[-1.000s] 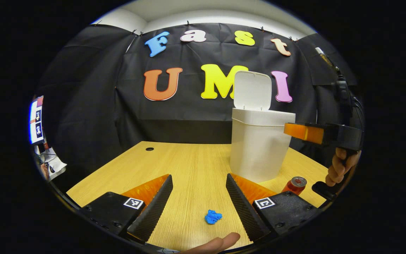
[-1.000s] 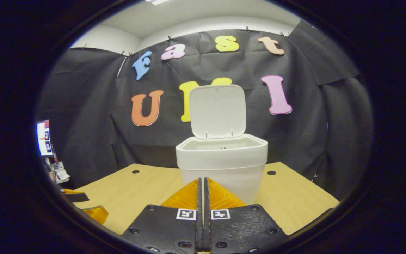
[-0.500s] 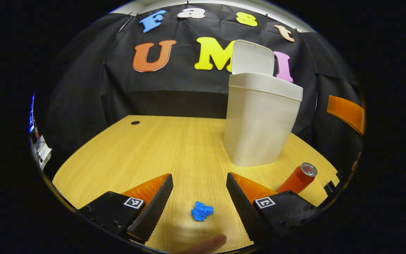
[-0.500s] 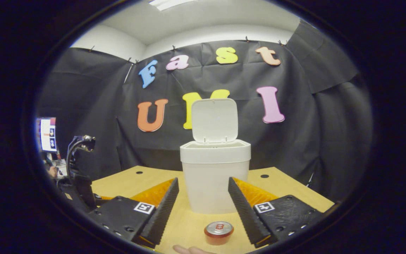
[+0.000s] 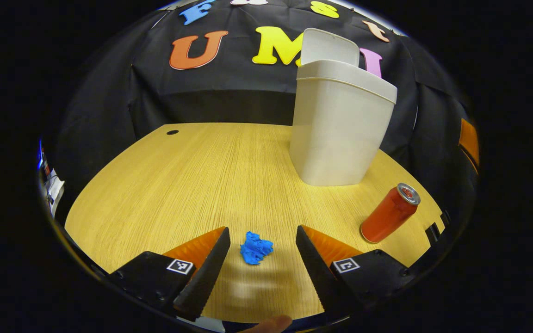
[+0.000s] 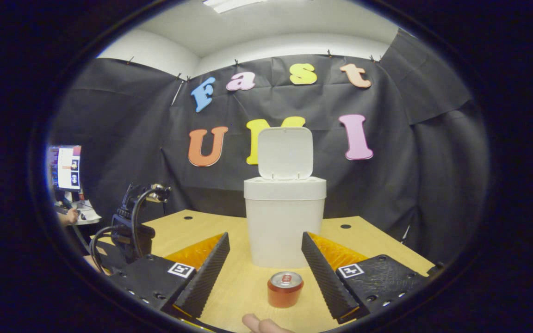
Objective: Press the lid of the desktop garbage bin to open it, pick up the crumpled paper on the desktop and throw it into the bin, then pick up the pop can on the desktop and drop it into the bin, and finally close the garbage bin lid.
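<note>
The bin (image 5: pixel 338 125) stood on the table (image 5: pixel 192 175) toward its far edge, lid (image 6: pixel 285 152) raised upright. The paper (image 5: pixel 256 247), a small crumpled wad, lay near the table's near edge, between the spread fingers of the left gripper (image 5: pixel 262 240), which touched nothing. The can (image 5: pixel 390 213) stood upright near the bin, toward the table's right edge. In the right gripper view the can (image 6: pixel 285 289) sat between the wide-open fingers of the right gripper (image 6: pixel 265 247), ungrasped.
</note>
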`<state>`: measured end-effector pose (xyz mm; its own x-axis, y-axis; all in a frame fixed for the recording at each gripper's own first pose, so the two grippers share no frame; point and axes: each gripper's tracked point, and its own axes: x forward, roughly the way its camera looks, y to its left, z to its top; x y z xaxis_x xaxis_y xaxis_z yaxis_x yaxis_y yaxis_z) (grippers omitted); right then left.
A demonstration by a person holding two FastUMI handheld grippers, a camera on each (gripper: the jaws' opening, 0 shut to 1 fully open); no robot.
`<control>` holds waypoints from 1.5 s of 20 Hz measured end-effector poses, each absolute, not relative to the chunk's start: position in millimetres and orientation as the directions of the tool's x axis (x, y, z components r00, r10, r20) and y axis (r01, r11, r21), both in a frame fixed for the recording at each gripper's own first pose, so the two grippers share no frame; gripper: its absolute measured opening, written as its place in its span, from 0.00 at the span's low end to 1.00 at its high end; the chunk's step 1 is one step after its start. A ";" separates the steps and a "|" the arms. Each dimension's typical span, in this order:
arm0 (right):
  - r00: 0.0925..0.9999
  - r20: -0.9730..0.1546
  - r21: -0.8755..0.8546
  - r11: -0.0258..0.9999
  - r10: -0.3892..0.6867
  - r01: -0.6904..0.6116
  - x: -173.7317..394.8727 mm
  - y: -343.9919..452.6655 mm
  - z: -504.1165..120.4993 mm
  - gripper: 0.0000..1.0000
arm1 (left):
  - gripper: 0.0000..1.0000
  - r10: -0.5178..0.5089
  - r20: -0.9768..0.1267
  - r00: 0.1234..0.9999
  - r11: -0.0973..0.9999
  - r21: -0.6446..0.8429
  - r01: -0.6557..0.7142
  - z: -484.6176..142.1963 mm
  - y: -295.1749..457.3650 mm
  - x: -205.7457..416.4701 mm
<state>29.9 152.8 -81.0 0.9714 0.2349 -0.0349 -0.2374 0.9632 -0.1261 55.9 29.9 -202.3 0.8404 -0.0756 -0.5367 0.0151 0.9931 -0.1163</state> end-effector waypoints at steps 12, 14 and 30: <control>0.951 -0.301 -0.038 0.995 0.072 -0.088 54.8 139.2 -159.0 0.96 | 0.79 -0.084 -0.621 0.779 0.996 -0.060 0.059 -246.9 19.3 53.4; 0.949 -0.304 -0.056 0.993 0.079 -0.101 55.0 140.4 -156.8 0.96 | 0.79 -0.065 -0.611 0.789 0.998 -0.054 0.040 -246.6 26.8 56.3; 0.894 -0.448 -0.167 0.984 -0.015 -0.067 82.6 124.3 -216.7 0.93 | 0.43 -0.055 -0.596 0.801 0.998 -0.057 0.026 -239.6 35.2 57.8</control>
